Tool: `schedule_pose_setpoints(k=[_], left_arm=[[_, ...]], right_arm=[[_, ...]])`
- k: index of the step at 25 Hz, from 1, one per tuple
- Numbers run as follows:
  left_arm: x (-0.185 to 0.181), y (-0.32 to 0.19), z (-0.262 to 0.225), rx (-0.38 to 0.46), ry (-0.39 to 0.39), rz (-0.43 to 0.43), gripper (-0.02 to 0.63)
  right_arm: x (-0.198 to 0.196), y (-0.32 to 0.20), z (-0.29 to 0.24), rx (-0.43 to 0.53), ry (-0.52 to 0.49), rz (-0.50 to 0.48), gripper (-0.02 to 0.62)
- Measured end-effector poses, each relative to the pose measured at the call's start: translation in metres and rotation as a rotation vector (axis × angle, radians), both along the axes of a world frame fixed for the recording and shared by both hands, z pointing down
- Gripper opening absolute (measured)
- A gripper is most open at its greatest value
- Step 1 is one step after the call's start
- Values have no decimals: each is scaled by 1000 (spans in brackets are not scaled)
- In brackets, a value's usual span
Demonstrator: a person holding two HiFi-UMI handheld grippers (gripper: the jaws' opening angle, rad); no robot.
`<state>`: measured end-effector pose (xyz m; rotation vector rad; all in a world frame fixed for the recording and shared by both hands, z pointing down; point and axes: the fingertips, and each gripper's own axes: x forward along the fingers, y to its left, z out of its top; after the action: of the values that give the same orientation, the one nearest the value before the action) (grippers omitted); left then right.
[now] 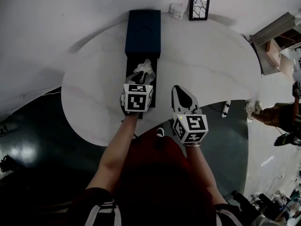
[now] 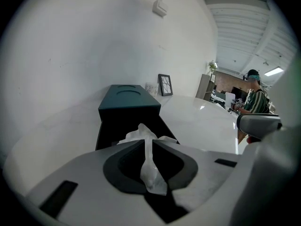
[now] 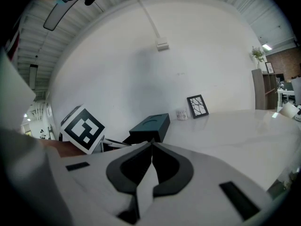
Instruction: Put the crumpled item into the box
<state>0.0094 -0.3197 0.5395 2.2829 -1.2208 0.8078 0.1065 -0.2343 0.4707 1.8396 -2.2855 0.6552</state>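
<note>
Nothing here can be read. The cubes on the left hand-held gripper and the right hand-held gripper bear only black-and-white square marker patterns, not letters or numbers.

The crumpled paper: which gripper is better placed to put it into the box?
Left. The left gripper is shut on the paper at the open box; the right gripper is shut, empty, off to the side.

The box is seen in dark blue-green, and the tissue at its open front is white. The table under the box is white, faintly veined. Behind the box, a black frame holds a white, black-cracked pattern. Black-and-white square markers are borne by the left gripper and the right gripper.
</note>
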Motion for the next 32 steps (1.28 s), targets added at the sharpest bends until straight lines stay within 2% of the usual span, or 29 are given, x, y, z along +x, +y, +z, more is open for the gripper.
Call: schedule_pose_setpoints(k=[5, 20, 32], left_arm=[[-2, 2, -4, 24, 6, -9, 26], [-15, 21, -43, 125, 89, -41, 25], [-30, 48, -64, 173, 104, -66, 25]], right_arm=[[-3, 1, -3, 7, -9, -3, 15], [-14, 13, -19, 51, -15, -19, 15], [-16, 34, -38, 101, -23, -12, 15]])
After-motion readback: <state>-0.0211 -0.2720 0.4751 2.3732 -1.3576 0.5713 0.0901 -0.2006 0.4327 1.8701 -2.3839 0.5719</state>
